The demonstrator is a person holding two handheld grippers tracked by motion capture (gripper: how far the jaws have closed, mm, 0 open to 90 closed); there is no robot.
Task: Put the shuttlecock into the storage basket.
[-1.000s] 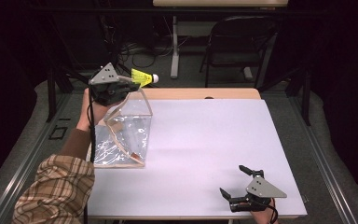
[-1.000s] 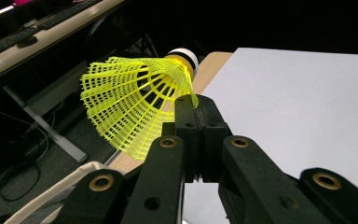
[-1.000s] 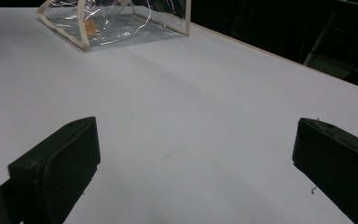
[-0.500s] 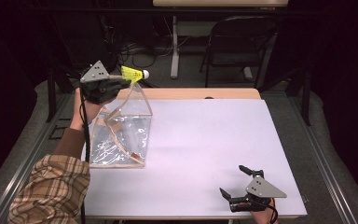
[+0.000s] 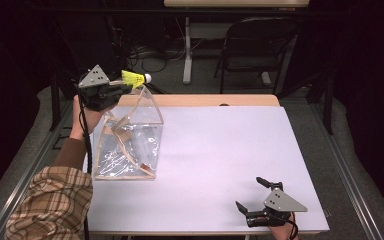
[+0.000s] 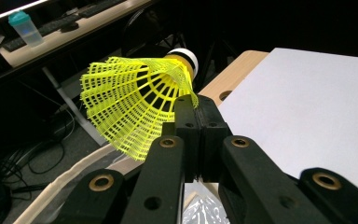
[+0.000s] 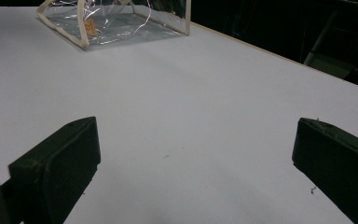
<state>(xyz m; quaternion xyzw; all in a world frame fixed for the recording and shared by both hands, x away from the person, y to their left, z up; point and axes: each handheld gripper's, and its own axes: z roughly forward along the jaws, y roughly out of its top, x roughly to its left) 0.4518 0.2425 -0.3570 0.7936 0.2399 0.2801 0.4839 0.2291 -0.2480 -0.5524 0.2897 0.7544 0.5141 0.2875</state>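
From the high view, the left hand-held gripper [image 5: 122,89] holds a yellow shuttlecock [image 5: 135,79] in the air above the far left corner of the bench [image 5: 220,150], over the top of a clear pouch with beige trim [image 5: 127,145]. The pouch stands open; something small lies inside, but I cannot tell what. I judge the shuttlecock is not yet put in.

In the left gripper view, the jaws are pressed together on the skirt edge of the shuttlecock [image 6: 135,105].

In the right gripper view, the jaws stand wide apart over the bare bench [image 7: 205,116], with nothing between them, and the pouch [image 7: 116,21] is far off.
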